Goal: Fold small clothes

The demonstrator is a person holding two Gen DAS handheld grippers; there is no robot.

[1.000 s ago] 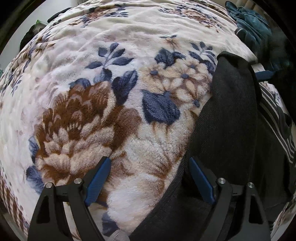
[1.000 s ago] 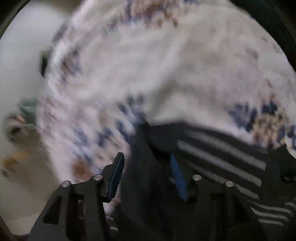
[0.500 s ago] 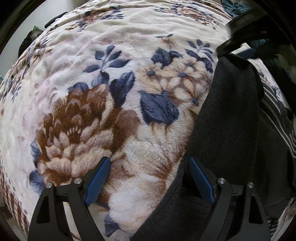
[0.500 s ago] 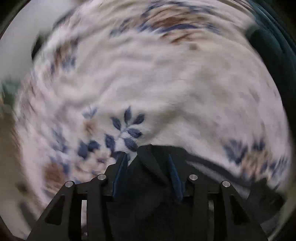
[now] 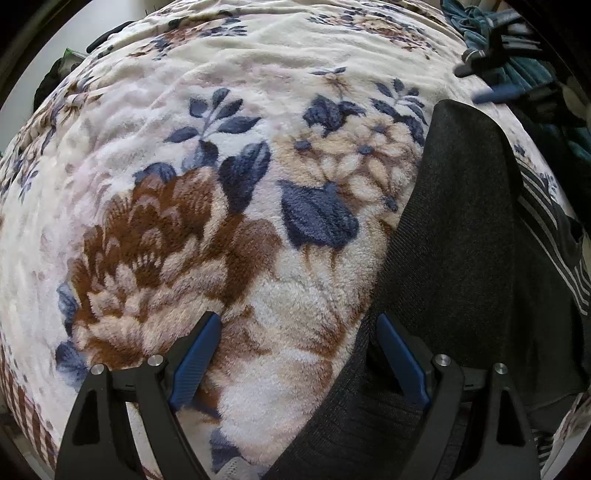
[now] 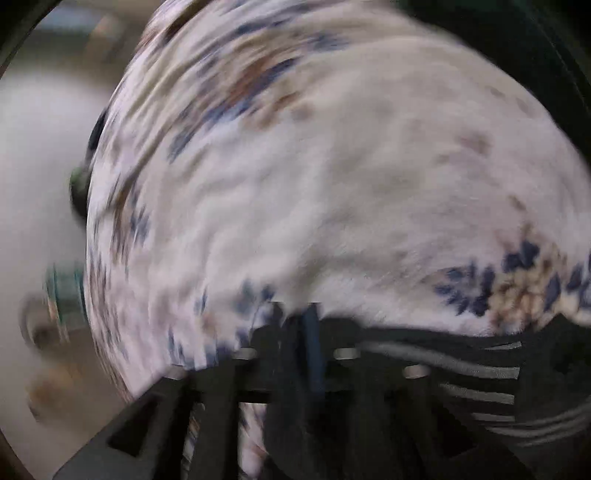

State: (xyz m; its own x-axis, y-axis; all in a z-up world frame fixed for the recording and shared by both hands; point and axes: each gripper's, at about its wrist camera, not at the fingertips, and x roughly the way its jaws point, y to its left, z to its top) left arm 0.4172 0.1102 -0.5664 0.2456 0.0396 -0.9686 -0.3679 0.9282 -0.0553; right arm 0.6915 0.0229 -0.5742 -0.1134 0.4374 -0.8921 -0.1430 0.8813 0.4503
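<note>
A black knit garment [image 5: 461, 240] lies folded into a long strip on the right of the floral blanket [image 5: 221, 147], with a grey-striped part [image 5: 546, 221] beside it. My left gripper [image 5: 297, 321] hangs open and wide over the blanket, its right finger [image 5: 399, 354] at the garment's near edge. My right gripper [image 5: 491, 77] hovers blurred just past the garment's far tip, jaws opening, no cloth in them. In the right wrist view the right gripper [image 6: 295, 317] is smeared by motion above dark cloth and the striped part [image 6: 480, 373].
The plush blanket [image 6: 295, 166] covers a bed whose edge drops to a pale floor [image 6: 37, 147] on the left. A heap of teal clothes [image 5: 476, 22] lies at the far right corner. Dark items sit at the bed's far left edge [image 5: 48, 85].
The right gripper let go of the black garment's far tip and drew away from it; the tip now lies flat. The left gripper has not moved.
</note>
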